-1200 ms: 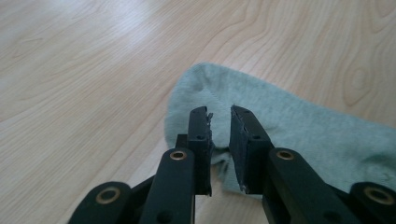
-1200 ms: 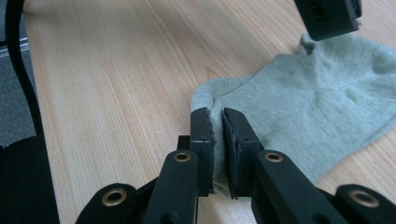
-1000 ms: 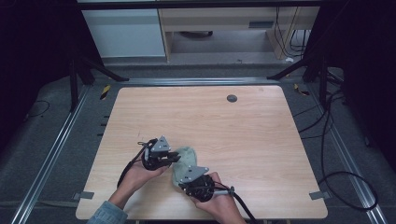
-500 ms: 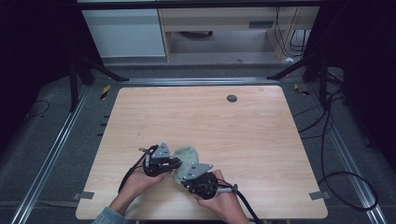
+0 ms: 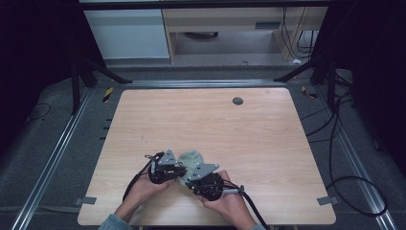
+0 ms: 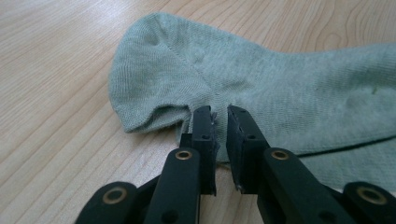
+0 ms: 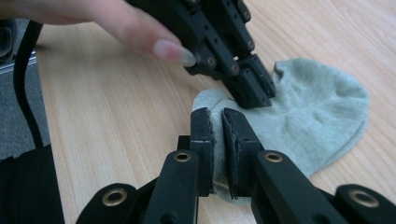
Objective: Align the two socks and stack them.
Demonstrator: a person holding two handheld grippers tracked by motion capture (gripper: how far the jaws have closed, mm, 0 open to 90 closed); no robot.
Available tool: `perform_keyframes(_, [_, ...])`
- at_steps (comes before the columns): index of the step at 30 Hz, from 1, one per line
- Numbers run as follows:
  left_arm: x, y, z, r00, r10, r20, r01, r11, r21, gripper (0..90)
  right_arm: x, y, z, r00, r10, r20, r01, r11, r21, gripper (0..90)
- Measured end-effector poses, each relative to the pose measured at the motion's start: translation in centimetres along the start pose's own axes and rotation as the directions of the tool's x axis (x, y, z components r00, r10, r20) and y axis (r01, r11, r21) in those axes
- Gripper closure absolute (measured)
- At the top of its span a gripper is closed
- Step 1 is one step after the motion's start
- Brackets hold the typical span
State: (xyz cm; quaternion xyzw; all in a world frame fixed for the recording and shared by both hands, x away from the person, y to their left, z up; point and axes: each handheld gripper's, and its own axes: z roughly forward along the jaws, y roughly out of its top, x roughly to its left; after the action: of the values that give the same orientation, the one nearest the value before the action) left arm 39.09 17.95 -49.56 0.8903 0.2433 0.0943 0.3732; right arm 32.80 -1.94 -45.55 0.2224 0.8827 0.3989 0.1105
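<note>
A pale green sock (image 5: 191,157) lies flat on the wooden table (image 5: 215,124) near its front edge. My left gripper (image 5: 181,171) comes at it from the left. Its jaws have just been closing, and they now pinch the sock's (image 6: 280,84) hem at the left gripper (image 6: 220,112) tips, with only a thin gap left. My right gripper (image 5: 188,178) comes from the front right. The right gripper (image 7: 218,114) is shut on a fold of the sock (image 7: 317,107), with fabric showing between the pads. Just beyond it, the left gripper (image 7: 257,95) bites the same edge.
A small dark round disc (image 5: 237,100) sits at the far middle of the table. Metal rails run along both sides, and black cables (image 5: 335,143) trail on the floor at the right. A white cabinet (image 5: 127,33) and a shelf stand behind the table.
Both hands have drawn slightly closer together at the sock's near edge, and the left gripper has come a little toward the front. The sock has stayed in place.
</note>
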Motion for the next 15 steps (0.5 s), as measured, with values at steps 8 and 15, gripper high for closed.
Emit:
perform_keyframes(8, [-0.1,-0.1,0.0,0.9999,-0.01,0.003,0.01,0.9999,-0.008,81.7,-0.7,1.0,-0.2,0.9999,-0.011,0.009,0.011,1.0,0.007,83.4])
perform_keyframes(15, [-0.2,-0.3,-0.2,0.9999,-0.012,0.01,0.012,0.9999,-0.007,81.9,-0.6,1.2,-0.3,0.9999,-0.012,0.007,0.012,1.0,0.007,83.5])
